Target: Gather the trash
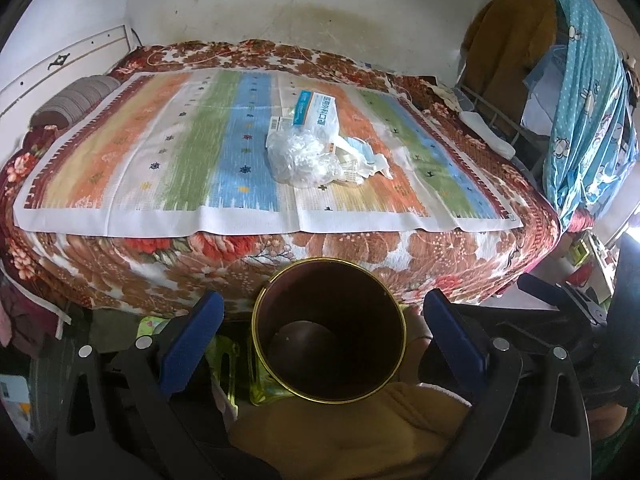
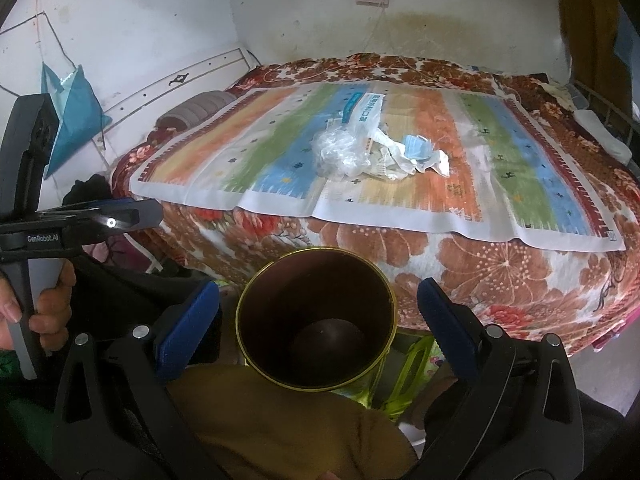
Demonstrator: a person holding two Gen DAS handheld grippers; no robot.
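Where a floral bed fills the room, a striped mat covers it, trash pile of crumpled plastic and packaging at mat centre, twelve o'clock from dark gold-rimmed bin below, left claw wide, empty, right claw wide, empty.

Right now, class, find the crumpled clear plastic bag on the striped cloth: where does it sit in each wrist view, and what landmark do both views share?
Left wrist: crumpled clear plastic bag just right of centre, upper half, on the striped cloth.
Right wrist: bag near centre, upper half.
Shared landmark: the gold-rimmed bin at bottom centre, in front of the bed.
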